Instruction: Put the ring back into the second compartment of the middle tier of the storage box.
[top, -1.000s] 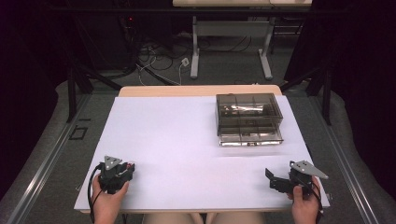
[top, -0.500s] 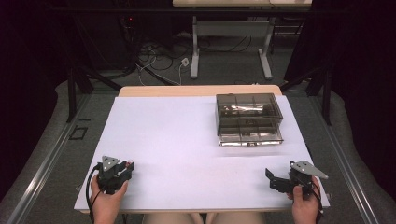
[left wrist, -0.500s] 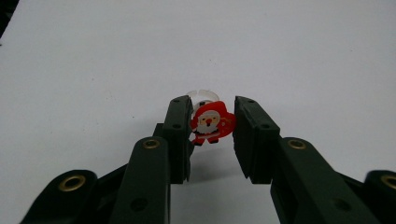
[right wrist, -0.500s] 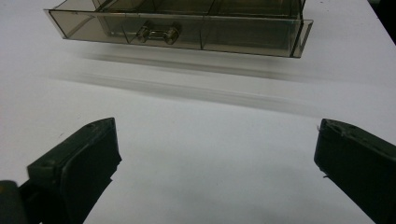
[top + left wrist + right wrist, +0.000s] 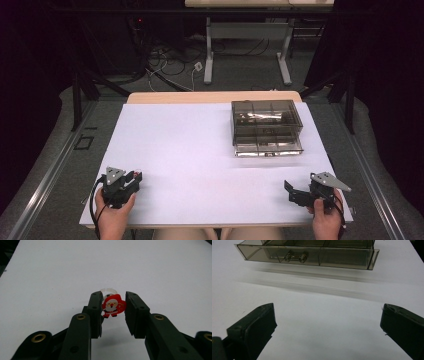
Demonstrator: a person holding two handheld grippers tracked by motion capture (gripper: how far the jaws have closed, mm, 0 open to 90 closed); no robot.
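Observation:
A small red and white Santa figure (image 5: 113,305) on a clear plastic ring (image 5: 108,290) sits between the pads of my left gripper (image 5: 113,298), which is shut on it just above the white table. In the high view the left gripper (image 5: 136,177) rests near the table's front left corner, with a speck of red at its tips. My right gripper (image 5: 291,191) lies near the front right corner with its jaws wide open and nothing between them (image 5: 328,312). It points toward the smoky clear drawer box (image 5: 307,255), a good way off.
The drawer box (image 5: 266,127) stands at the back right of the white sheet (image 5: 200,150), its lower drawer pulled out toward me with a metal handle (image 5: 295,257). Dark floor, cables and desk legs lie beyond the far edge.

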